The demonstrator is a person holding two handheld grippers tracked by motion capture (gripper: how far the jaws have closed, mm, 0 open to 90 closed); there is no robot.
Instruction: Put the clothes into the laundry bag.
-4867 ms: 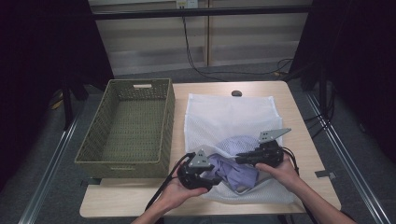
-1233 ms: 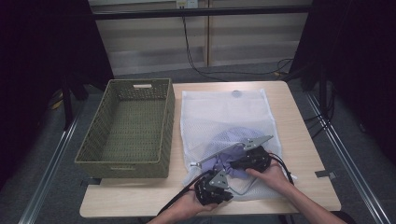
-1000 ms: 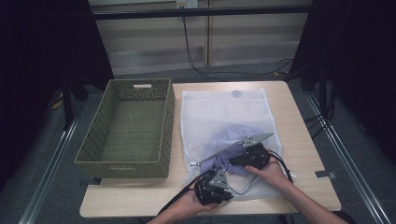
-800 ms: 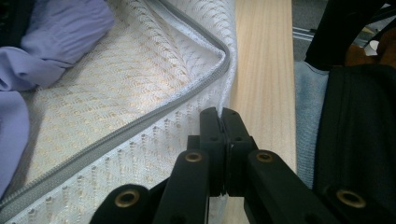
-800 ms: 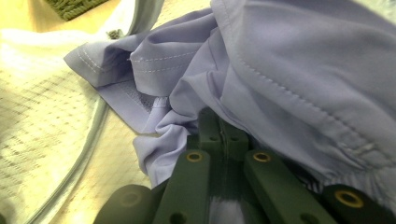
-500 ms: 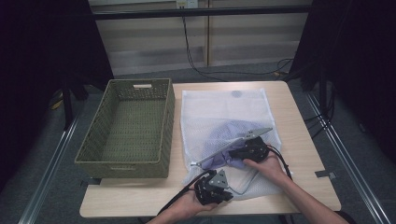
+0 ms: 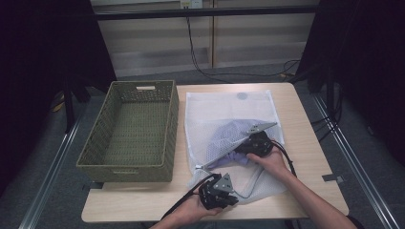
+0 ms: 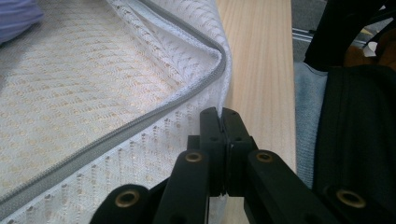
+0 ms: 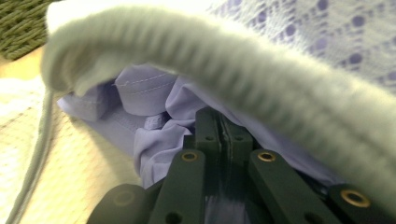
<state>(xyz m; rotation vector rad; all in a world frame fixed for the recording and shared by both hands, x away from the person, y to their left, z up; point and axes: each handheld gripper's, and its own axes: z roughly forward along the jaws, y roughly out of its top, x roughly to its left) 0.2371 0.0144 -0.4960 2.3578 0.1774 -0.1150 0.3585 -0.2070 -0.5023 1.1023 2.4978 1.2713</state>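
A white mesh laundry bag (image 7: 229,107) lies flat on the wooden table (image 7: 305,119), with a lavender garment (image 7: 228,160) showing through its near half. My left gripper (image 7: 224,193) sits at the bag's near edge, shut on the mesh beside the grey zipper (image 8: 140,121); in the left gripper view its jaws (image 8: 219,114) meet with the netting pinched between them. My right gripper (image 7: 246,149) reaches in under the bag's upper layer (image 9: 210,56). Its jaws (image 9: 223,122) are shut on a fold of the lavender garment (image 9: 154,107).
A woven olive basket (image 7: 133,129) stands empty on the table's left half, close beside the bag. Bare wood (image 8: 261,70) runs along the near edge next to the left gripper. Cables trail from both grippers toward the person, whose dark clothing (image 8: 359,140) is close behind.
The right gripper has slid farther from the person, deeper into the bag, taking the lavender garment along. The left gripper has stayed at the bag's near edge.
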